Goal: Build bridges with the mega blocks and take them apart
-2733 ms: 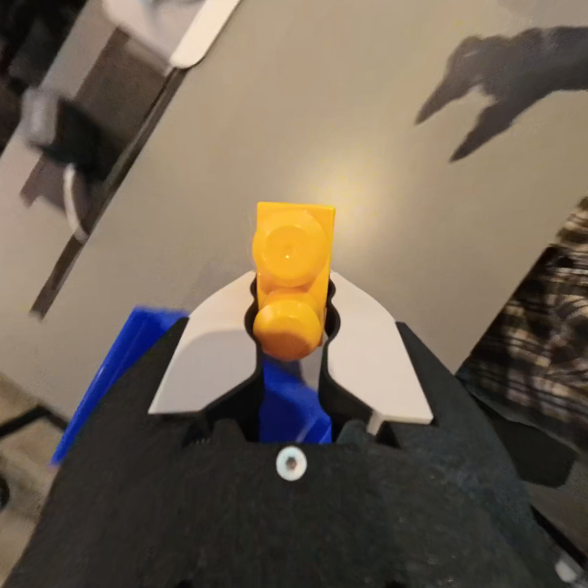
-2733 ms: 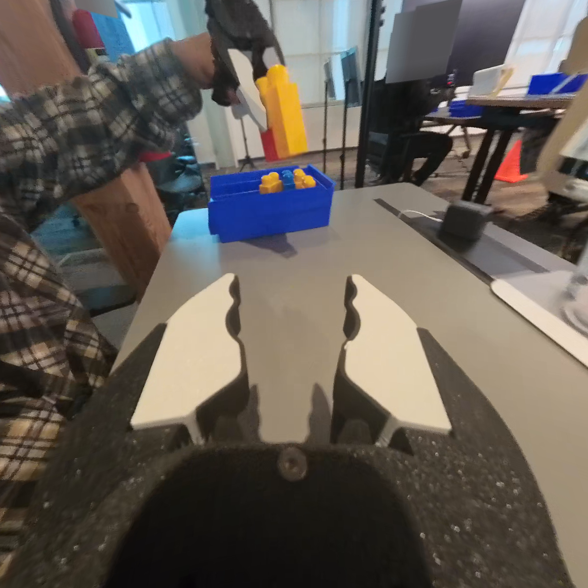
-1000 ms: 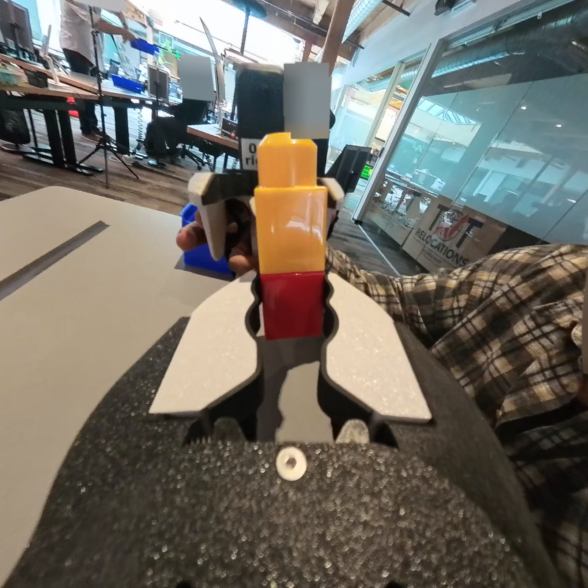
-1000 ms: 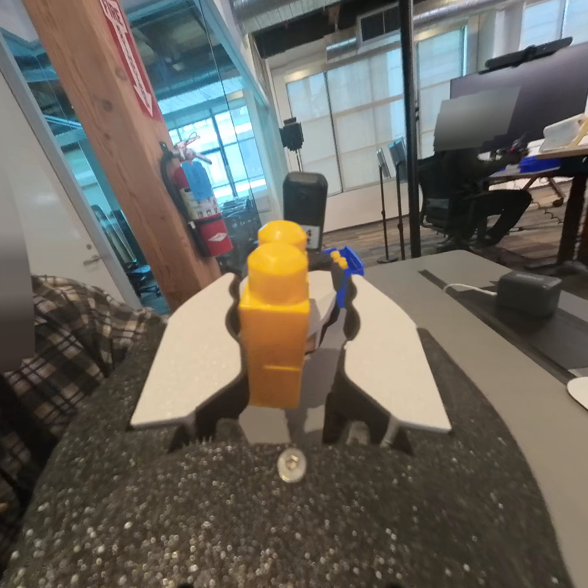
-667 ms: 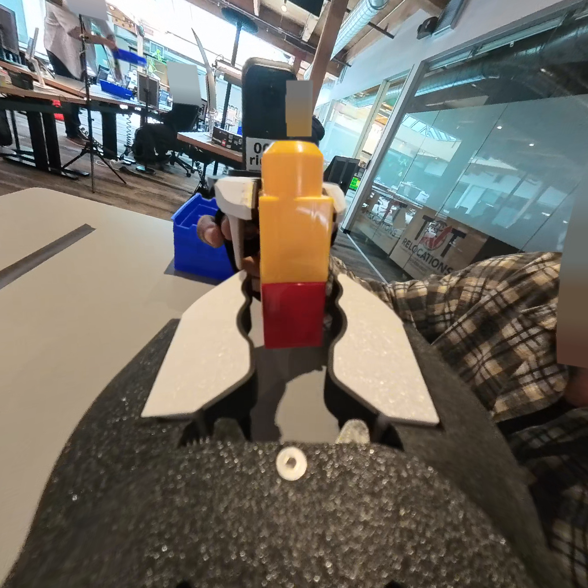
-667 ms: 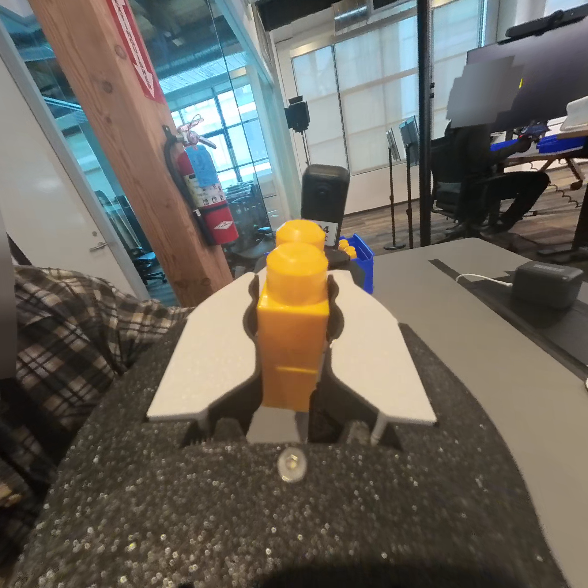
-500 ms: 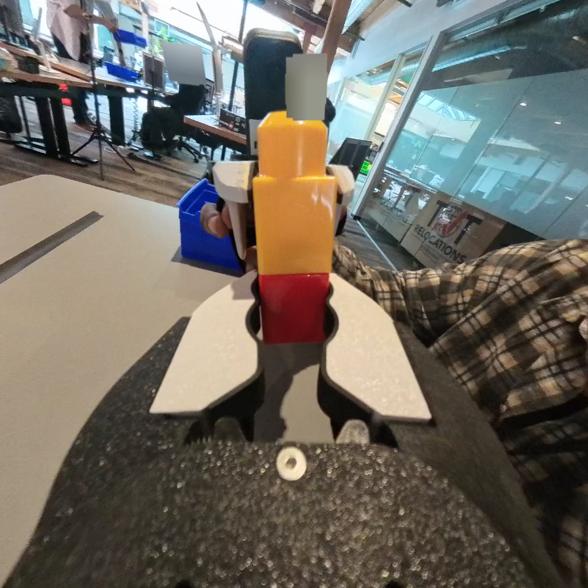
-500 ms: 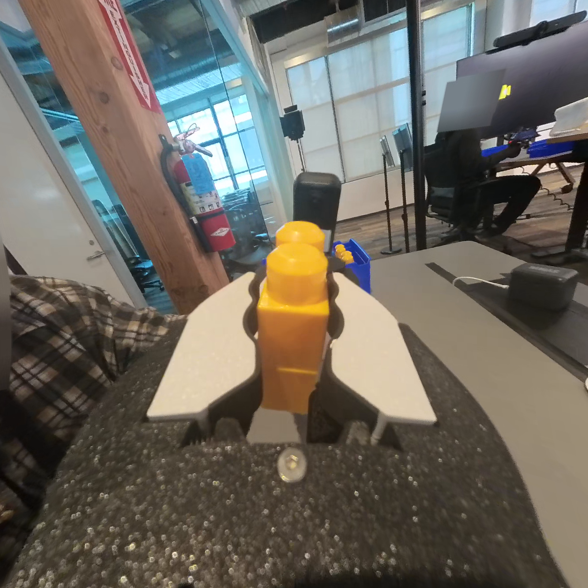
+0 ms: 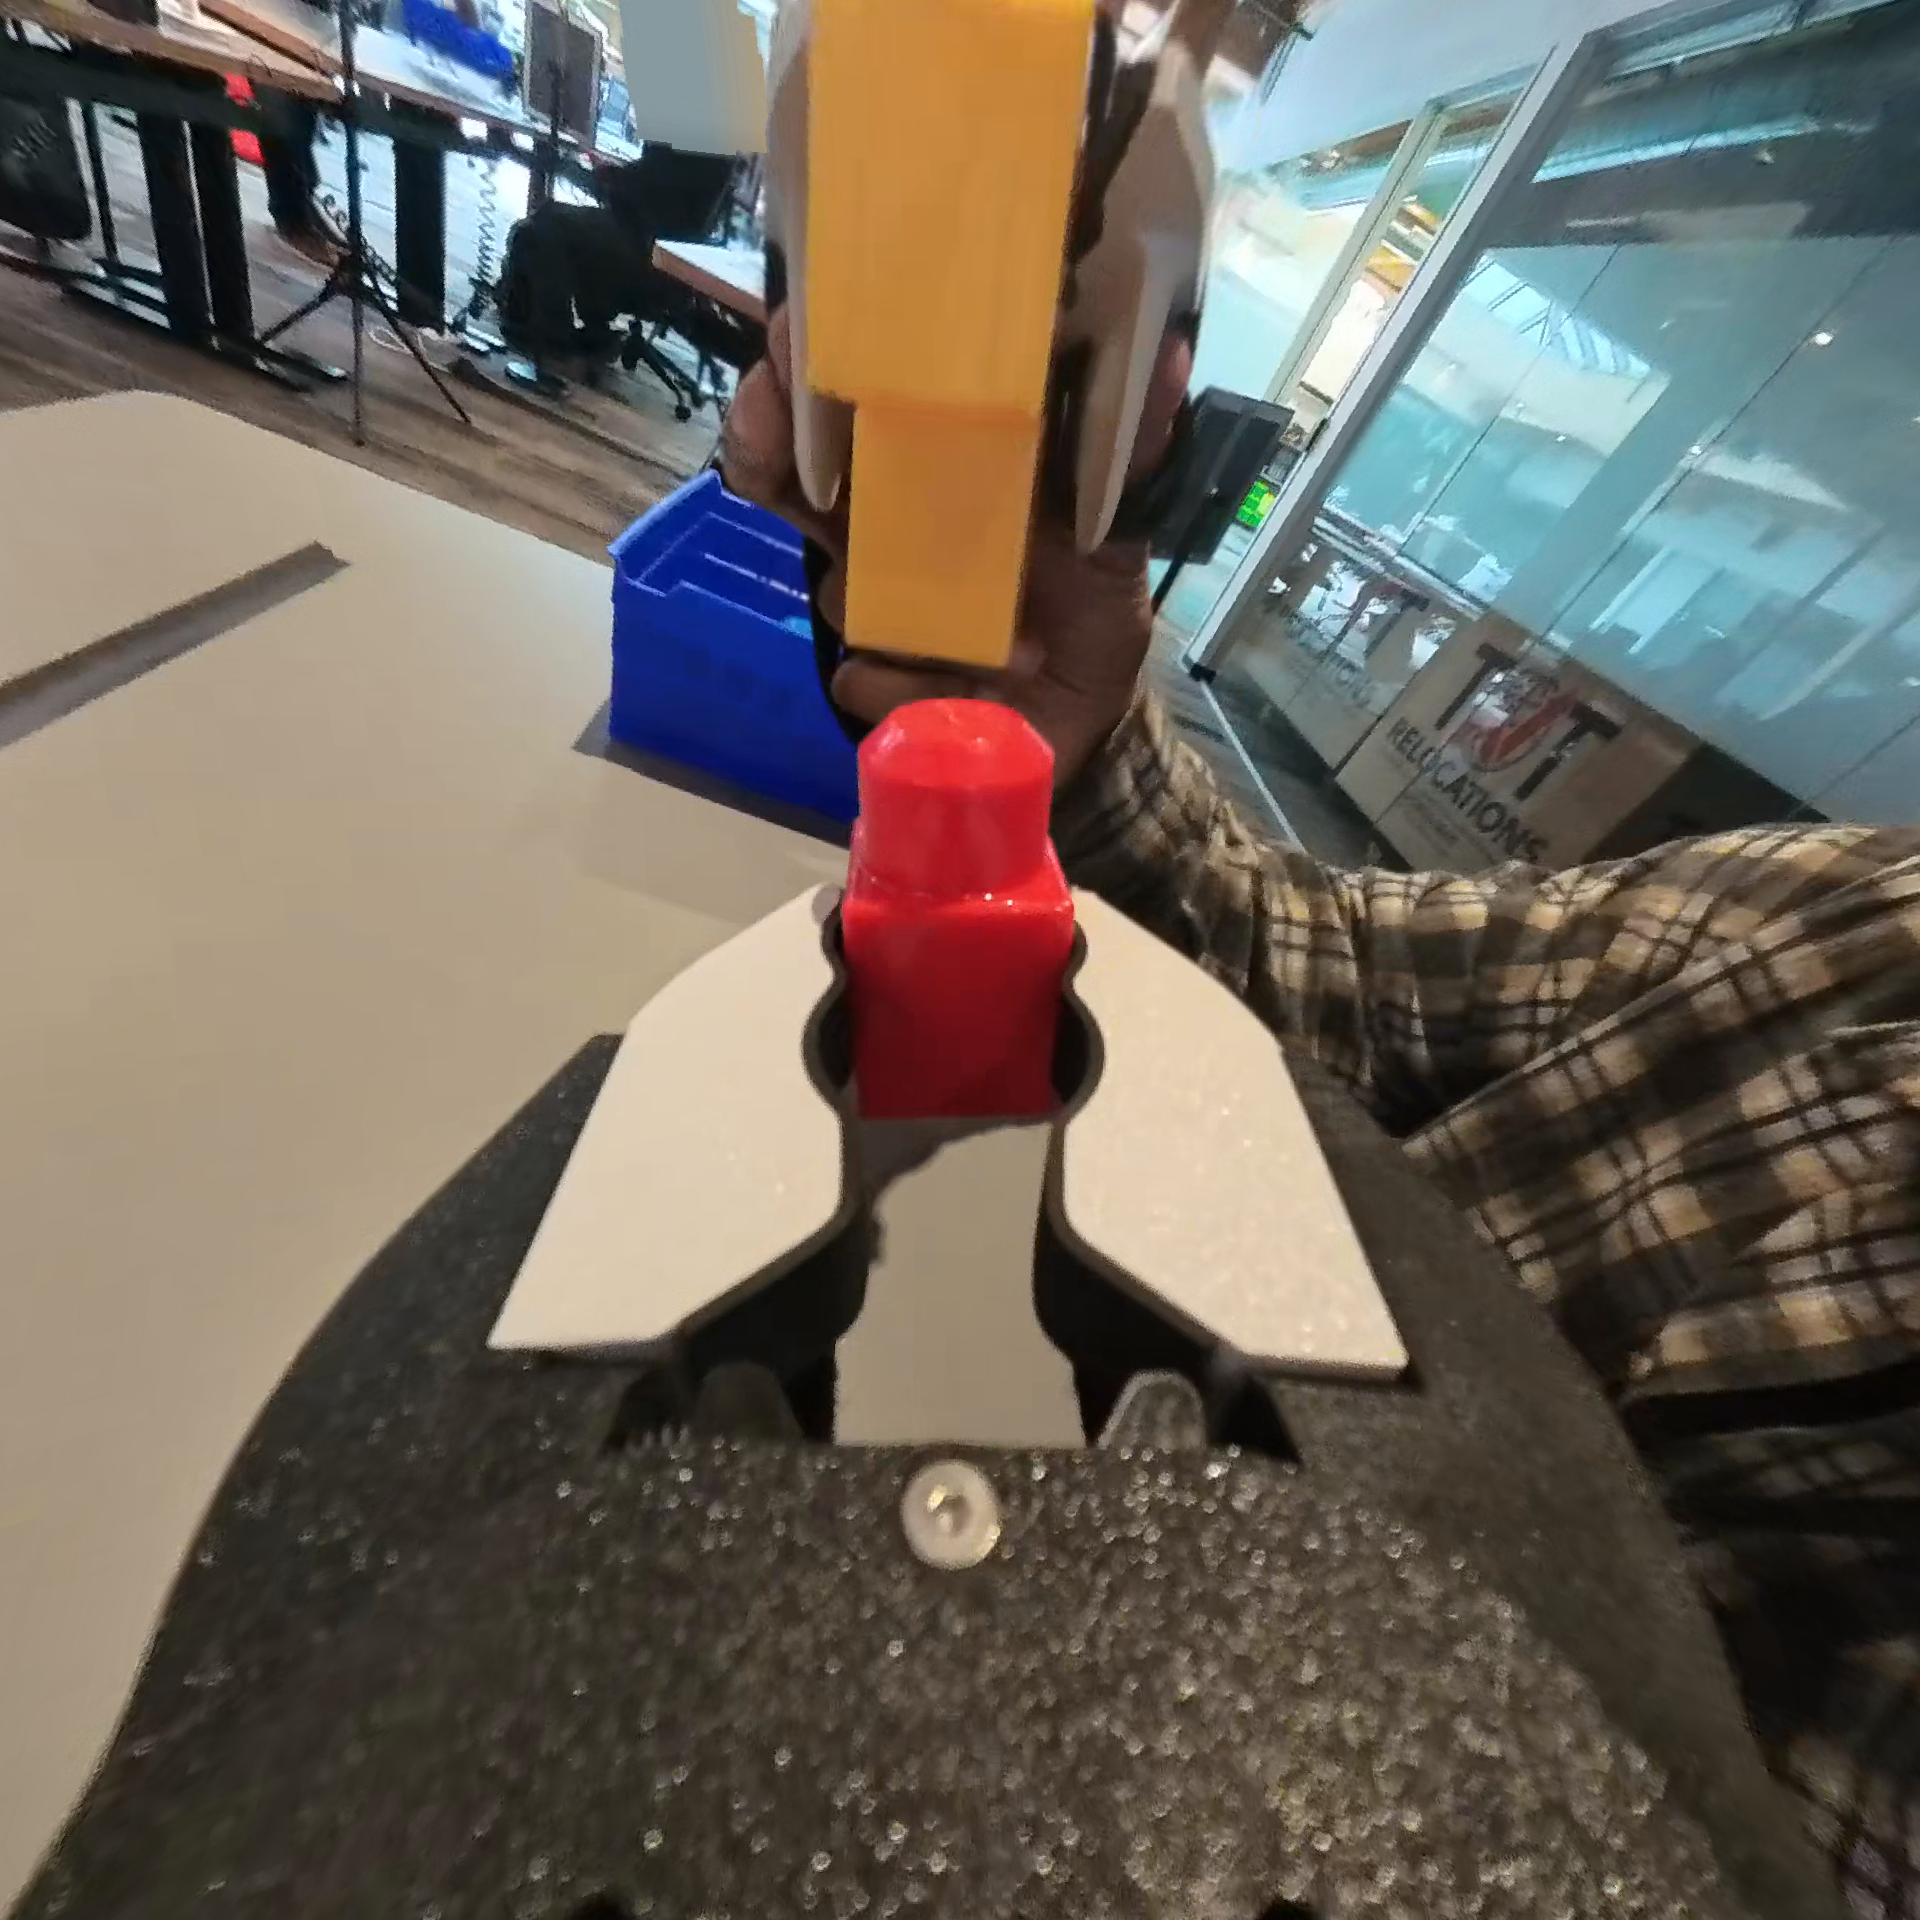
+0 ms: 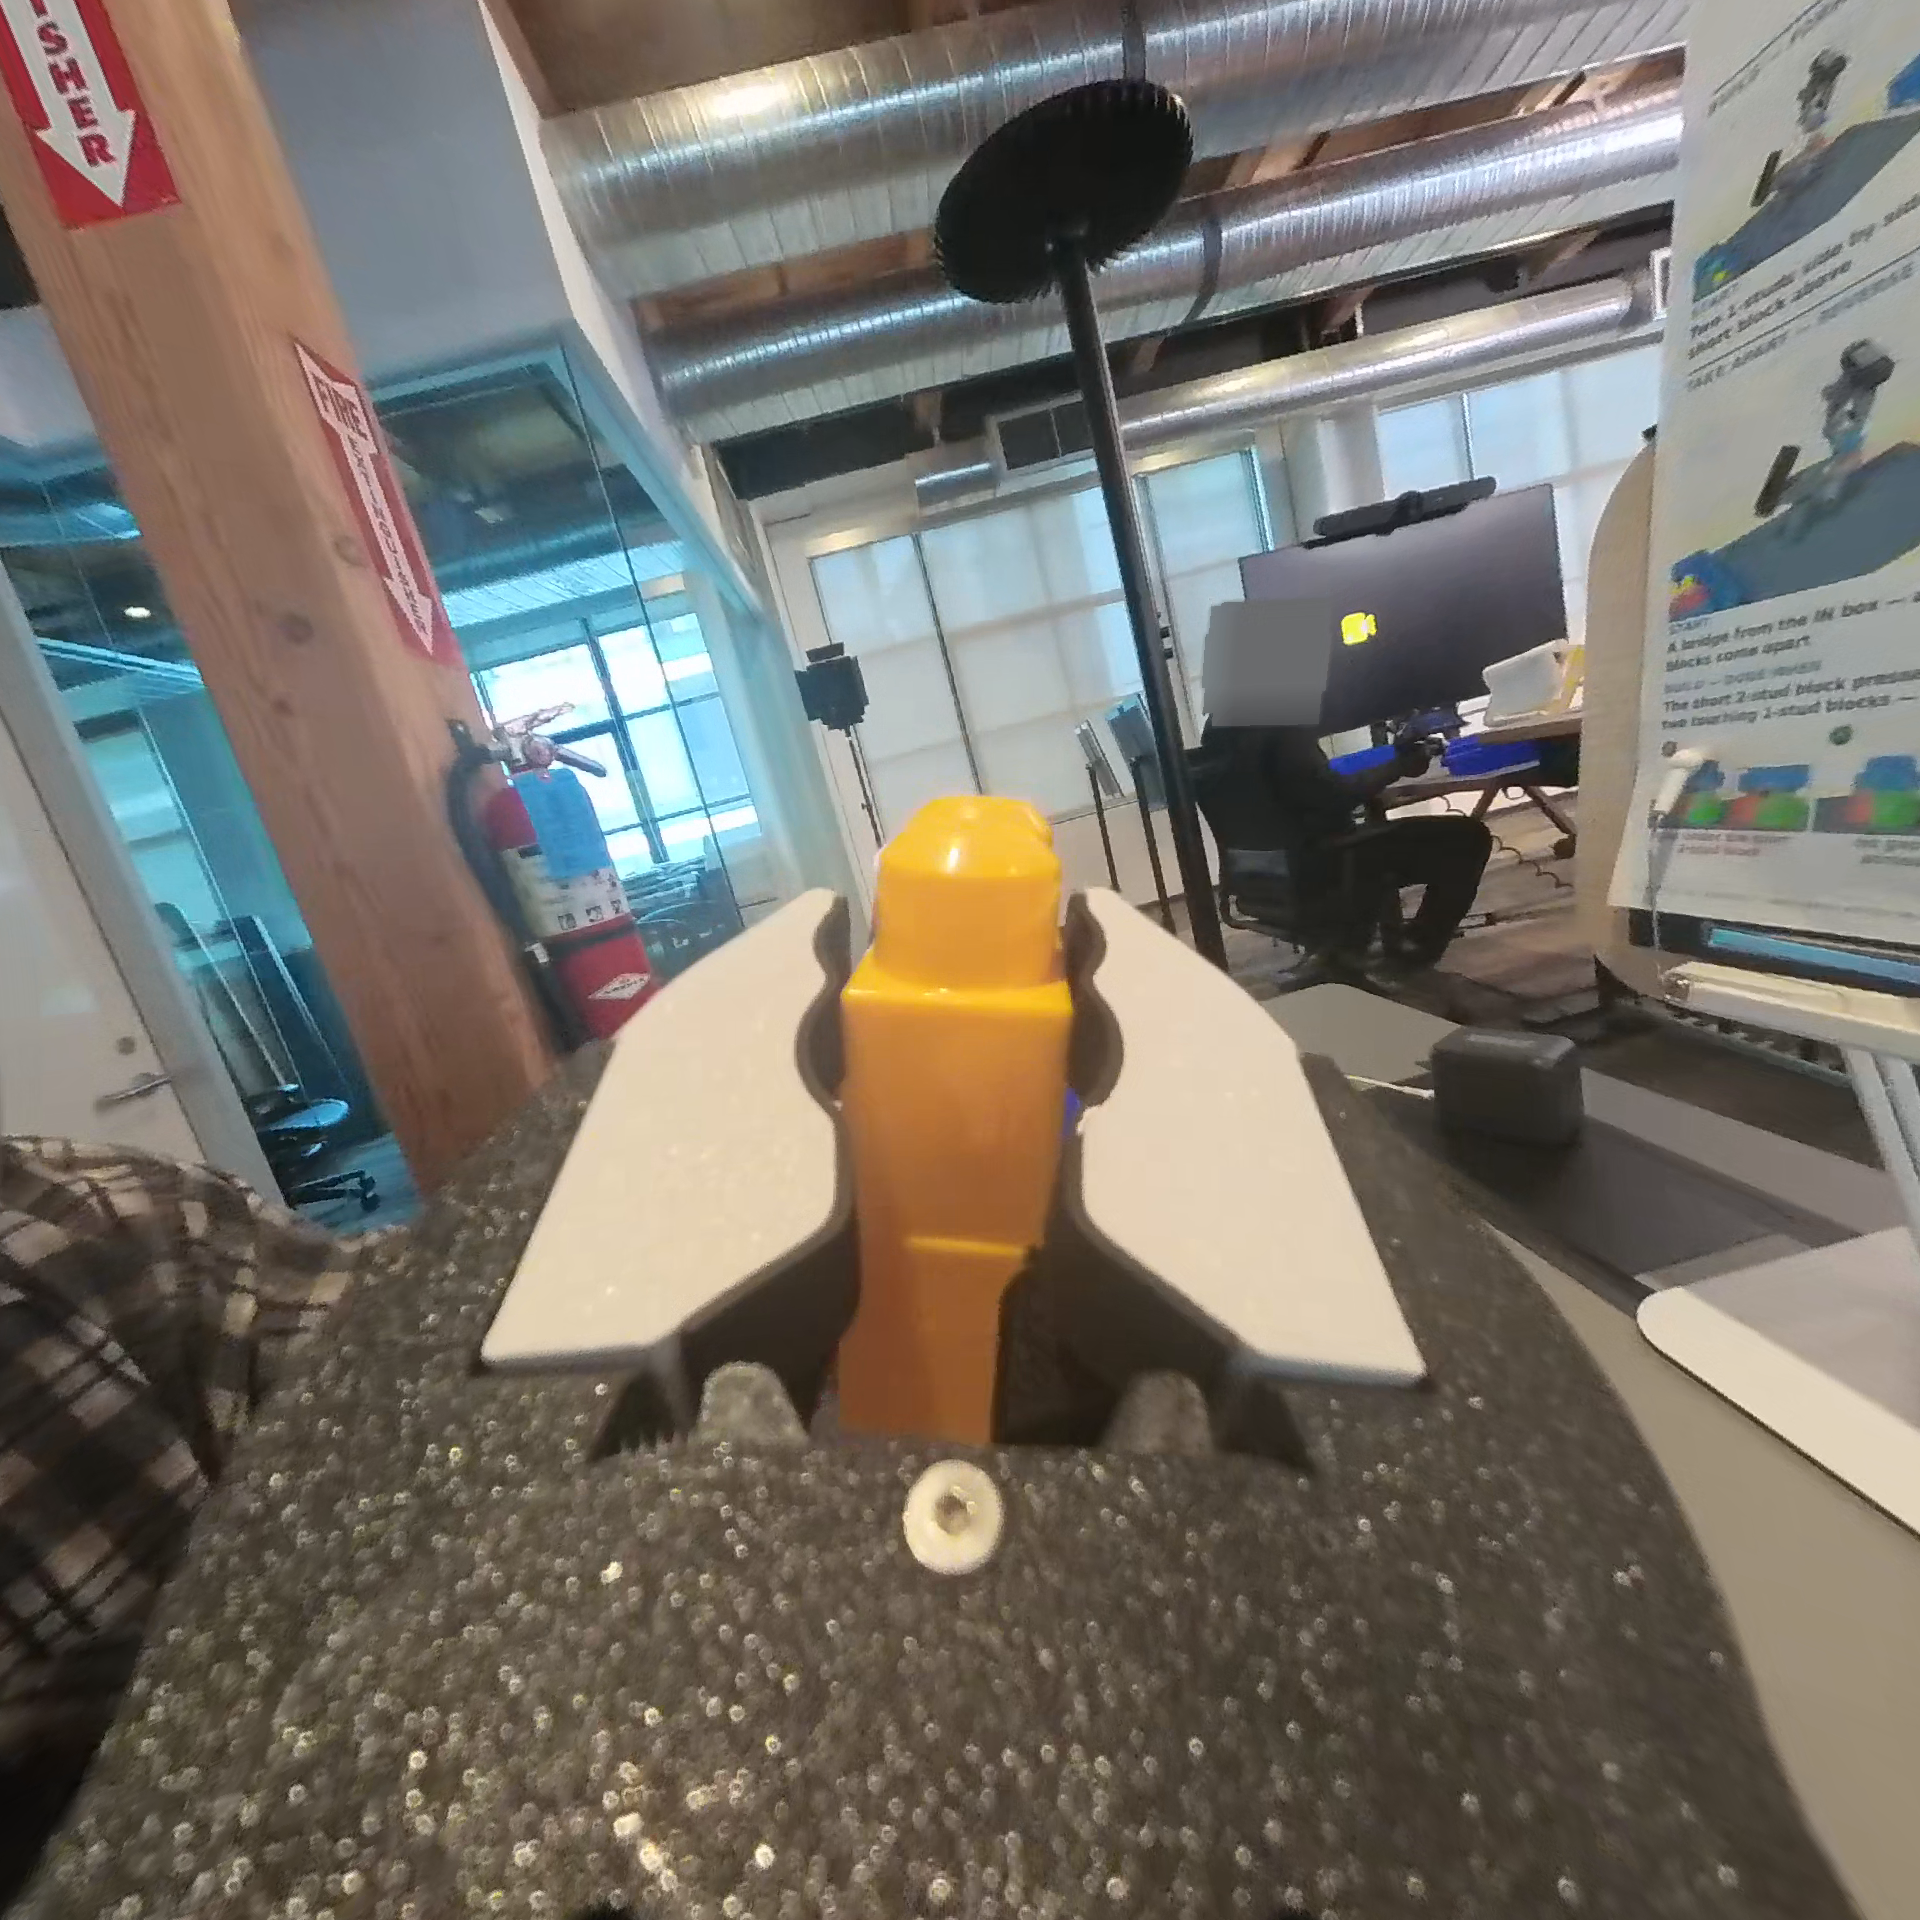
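My left gripper (image 9: 954, 1023) squeezes the small red plastic block (image 9: 954, 971) while my right gripper (image 10: 956, 1049), just above it, squeezes the tall yellow plastic blocks (image 10: 951, 1122), so they stay apart.

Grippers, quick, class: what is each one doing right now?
Left gripper: shut on the red block.
Right gripper: shut on the yellow blocks.

Your table (image 9: 260, 831) lies open left of the blue bin (image 9: 707, 665). Ahead, the yellow blocks (image 9: 935, 343) hang just above the red block (image 9: 951, 935), a slim gap between.
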